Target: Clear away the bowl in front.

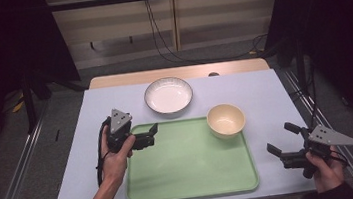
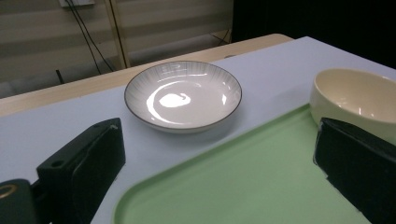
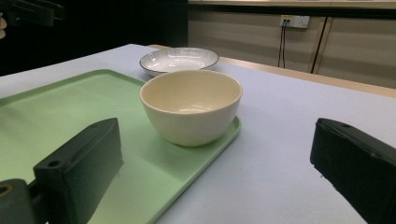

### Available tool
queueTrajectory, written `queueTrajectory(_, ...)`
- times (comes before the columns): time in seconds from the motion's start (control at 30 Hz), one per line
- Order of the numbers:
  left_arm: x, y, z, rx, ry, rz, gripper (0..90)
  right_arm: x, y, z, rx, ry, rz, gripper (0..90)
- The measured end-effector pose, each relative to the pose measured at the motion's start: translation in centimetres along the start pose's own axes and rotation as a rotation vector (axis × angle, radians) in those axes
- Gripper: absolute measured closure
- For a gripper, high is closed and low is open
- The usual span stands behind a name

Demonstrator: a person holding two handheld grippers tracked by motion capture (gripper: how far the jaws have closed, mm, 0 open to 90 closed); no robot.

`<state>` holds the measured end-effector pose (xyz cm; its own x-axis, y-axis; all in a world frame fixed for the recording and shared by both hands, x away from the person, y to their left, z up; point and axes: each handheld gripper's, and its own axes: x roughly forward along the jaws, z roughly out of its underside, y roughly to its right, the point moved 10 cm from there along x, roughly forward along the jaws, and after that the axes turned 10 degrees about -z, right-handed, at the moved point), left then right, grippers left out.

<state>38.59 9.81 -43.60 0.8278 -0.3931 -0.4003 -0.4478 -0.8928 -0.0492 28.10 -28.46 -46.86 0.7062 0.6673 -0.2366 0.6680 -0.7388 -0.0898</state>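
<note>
Left gripper [image 1: 154,132] jaws spread wide, nothing between them, hovering over the far-left corner of the green tray [image 1: 188,173]. Right gripper [image 1: 282,139] jaws also apart and empty, off the tray's right edge above the table [image 1: 264,94]. Cream bowl [image 1: 225,120] sits in the tray's far-right corner; white plate [image 1: 168,95] on the table just beyond the tray.

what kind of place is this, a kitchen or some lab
Probably a lab or recording setup, not a kitchen: a bare table framed by metal rails and dark curtains, loose cables on the floor, and only a tray and two dishes laid out.
</note>
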Motion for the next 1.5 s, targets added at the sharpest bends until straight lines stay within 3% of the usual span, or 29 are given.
queueTrajectory(0.07, -0.4, -0.2, 0.4, -0.018, 0.011, 0.012, 2.2, 0.0, 0.0, 0.0, 0.0, 0.0, 0.002, 2.0)
queueTrajectory(0.1, -0.8, -0.6, 0.8, -0.01, -0.002, -0.009, 2.2, 0.0, 0.0, 0.0, -0.001, -0.001, -0.002, 2.0)
queueTrajectory(0.2, -1.5, -1.1, 1.5, -0.027, -0.008, -0.022, 2.3, 0.0, 0.0, 0.0, -0.003, -0.001, 0.0, 1.9)
queueTrajectory(0.37, -3.0, -2.0, 2.5, -0.066, 0.015, -0.044, 1.7, 0.1, 0.0, 0.0, 0.0, -0.002, -0.001, 2.0)
queueTrajectory(0.53, -4.0, -2.6, 3.5, -0.072, 0.008, -0.05, 1.7, 0.1, 0.0, 0.0, 0.0, -0.001, 0.0, 2.0)
queueTrajectory(0.63, -4.7, -3.5, 4.2, -0.085, 0.017, -0.085, 1.6, 0.1, 0.1, 0.0, 0.0, -0.001, 0.0, 1.9)
queueTrajectory(0.83, -5.8, -4.0, 5.9, -0.086, -0.003, -0.109, 1.6, 0.0, 0.0, 0.0, 0.002, -0.002, -0.003, 2.0)
queueTrajectory(0.93, -6.5, -3.8, 6.3, -0.07, -0.016, -0.096, 2.2, 0.1, 0.0, 0.0, 0.001, -0.005, -0.005, 1.9)
queueTrajectory(1.13, -8.3, -3.8, 7.3, -0.088, -0.017, -0.099, 1.7, 0.1, 0.1, 0.1, 0.005, -0.008, 0.0, 2.0)
queueTrajectory(1.17, -8.6, -4.0, 7.6, -0.088, -0.021, -0.114, 1.7, 0.2, 0.1, 0.1, 0.005, -0.009, 0.003, 2.0)
queueTrajectory(1.23, -8.9, -4.0, 7.9, -0.086, -0.021, -0.1, 1.7, 0.2, 0.1, 0.2, 0.006, -0.01, 0.002, 2.0)
queueTrajectory(1.3, -9.1, -4.1, 8.2, -0.143, -0.012, -0.067, 1.7, 0.2, 0.1, 0.2, 0.006, -0.012, 0.004, 2.0)
queueTrajectory(1.33, -9.2, -4.3, 8.5, -0.142, -0.018, -0.072, 1.5, 0.2, 0.2, 0.3, 0.003, -0.019, 0.005, 2.0)
queueTrajectory(1.4, -9.2, -4.6, 8.8, -0.102, -0.027, -0.087, 1.8, 0.3, 0.1, 0.3, 0.0, -0.025, 0.007, 2.0)
queueTrajectory(1.5, -9.0, -4.8, 8.6, -0.104, -0.027, -0.096, 1.6, 0.3, 0.2, 0.4, -0.004, -0.033, 0.007, 2.0)
